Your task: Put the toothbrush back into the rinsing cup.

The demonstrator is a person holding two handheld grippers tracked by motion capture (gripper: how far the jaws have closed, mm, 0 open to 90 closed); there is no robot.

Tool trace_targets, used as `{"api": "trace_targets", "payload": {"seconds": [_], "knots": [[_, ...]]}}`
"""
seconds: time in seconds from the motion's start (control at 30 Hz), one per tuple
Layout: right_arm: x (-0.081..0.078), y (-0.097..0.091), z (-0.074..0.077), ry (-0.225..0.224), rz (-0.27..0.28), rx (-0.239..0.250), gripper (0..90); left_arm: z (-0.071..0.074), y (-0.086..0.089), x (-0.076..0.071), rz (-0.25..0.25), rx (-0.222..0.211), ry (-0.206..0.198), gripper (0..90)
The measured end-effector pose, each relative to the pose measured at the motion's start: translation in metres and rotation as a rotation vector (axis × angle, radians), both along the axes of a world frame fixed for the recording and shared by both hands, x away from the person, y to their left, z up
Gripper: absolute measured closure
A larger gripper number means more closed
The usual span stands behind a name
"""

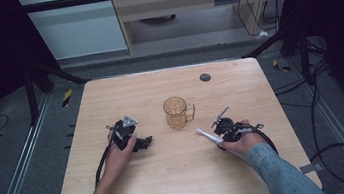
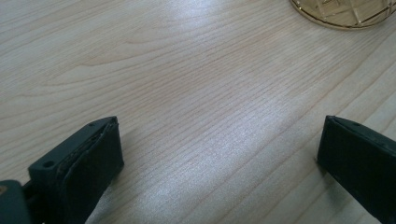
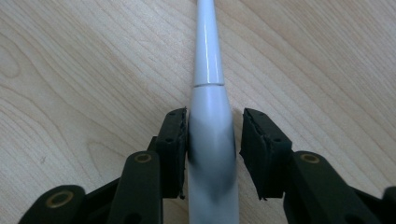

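Observation:
A white tapered plastic stick (image 3: 208,60) lies flat on the wooden table (image 1: 170,178), with its thin end (image 1: 200,131) pointing towards an amber glass mug (image 1: 177,112). My right gripper (image 3: 212,140) straddles the stick's thick part. One pad (image 3: 175,140) lies against the stick, and a narrow gap shows at the other pad. In the high view the right gripper (image 1: 217,137) sits low on the table, right of the mug. My left gripper (image 2: 219,154) rests left of the mug (image 2: 345,11), jaws wide with bare wood between them; the high view shows the left gripper (image 1: 143,142) too.
A small dark round disc (image 1: 205,77) lies near the table's far edge. Black cables trail from both grippers towards the person. Beyond the table are dark frame legs, floor rails and more cables.

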State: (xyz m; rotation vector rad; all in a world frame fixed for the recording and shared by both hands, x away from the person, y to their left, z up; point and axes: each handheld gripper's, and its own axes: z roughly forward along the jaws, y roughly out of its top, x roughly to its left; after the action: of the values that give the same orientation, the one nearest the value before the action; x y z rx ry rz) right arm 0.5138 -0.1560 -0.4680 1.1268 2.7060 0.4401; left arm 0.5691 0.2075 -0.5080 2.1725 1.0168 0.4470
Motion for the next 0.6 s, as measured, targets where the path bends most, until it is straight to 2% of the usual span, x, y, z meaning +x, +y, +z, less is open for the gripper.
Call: {"api": "trace_targets", "payload": {"seconds": [0.3,0.43,0.47,0.53,0.6], "knots": [[0.003,-0.004,0.002,0.031,-0.014,0.027,67.1,0.000,0.000,0.000,0.000,0.000,0.000,0.0],[0.005,-0.011,0.014,0.027,-0.034,0.075,67.3,0.000,0.000,0.000,0.000,0.000,0.000,0.0],[0.007,-0.015,0.021,0.019,-0.040,0.086,67.4,0.000,0.000,0.000,0.000,0.000,0.000,0.0],[0.008,-0.016,0.024,0.016,-0.046,0.093,67.4,0.000,0.000,0.000,0.000,0.000,0.000,0.0],[0.010,-0.023,0.037,0.000,-0.063,0.128,67.4,0.000,0.000,0.000,-0.001,0.001,0.000,0.0]]}}
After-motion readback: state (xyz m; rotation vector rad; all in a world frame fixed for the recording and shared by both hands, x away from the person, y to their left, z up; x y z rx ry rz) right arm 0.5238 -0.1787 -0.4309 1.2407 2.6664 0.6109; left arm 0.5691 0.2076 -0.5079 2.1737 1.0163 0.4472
